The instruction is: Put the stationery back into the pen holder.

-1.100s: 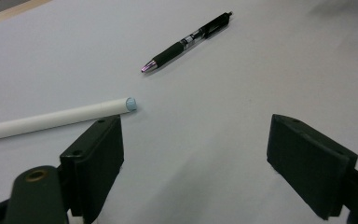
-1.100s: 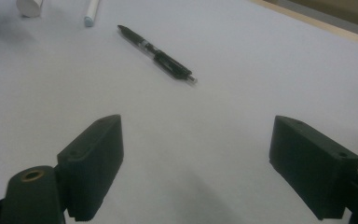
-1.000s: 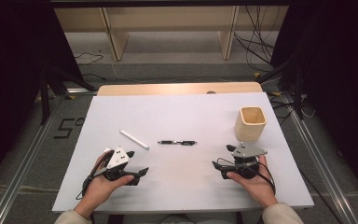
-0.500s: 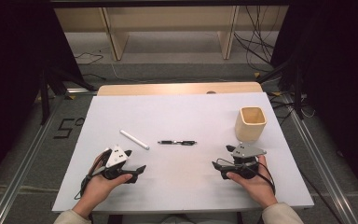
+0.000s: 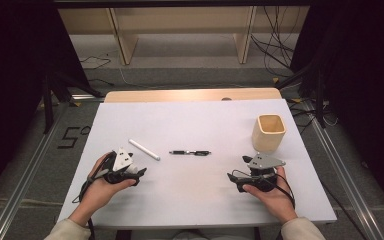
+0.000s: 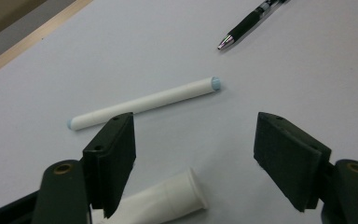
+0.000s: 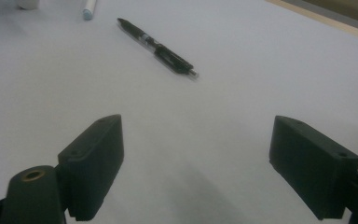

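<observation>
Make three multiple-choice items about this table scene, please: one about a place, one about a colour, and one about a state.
1. Where is the cup on the table?
A. far left corner
B. right side, beyond the right gripper
C. between the two pens

2. What colour is the pen in the middle?
A. black
B. red
C. green

3. How are the fingers of the left gripper?
A. shut on the white stick
B. shut on nothing
C. apart, holding nothing

Answers:
1 B, the high view shows the cup just past the right gripper.
2 A, its body is black in every view.
3 C, the white stick lies beyond the fingers, untouched.
</observation>
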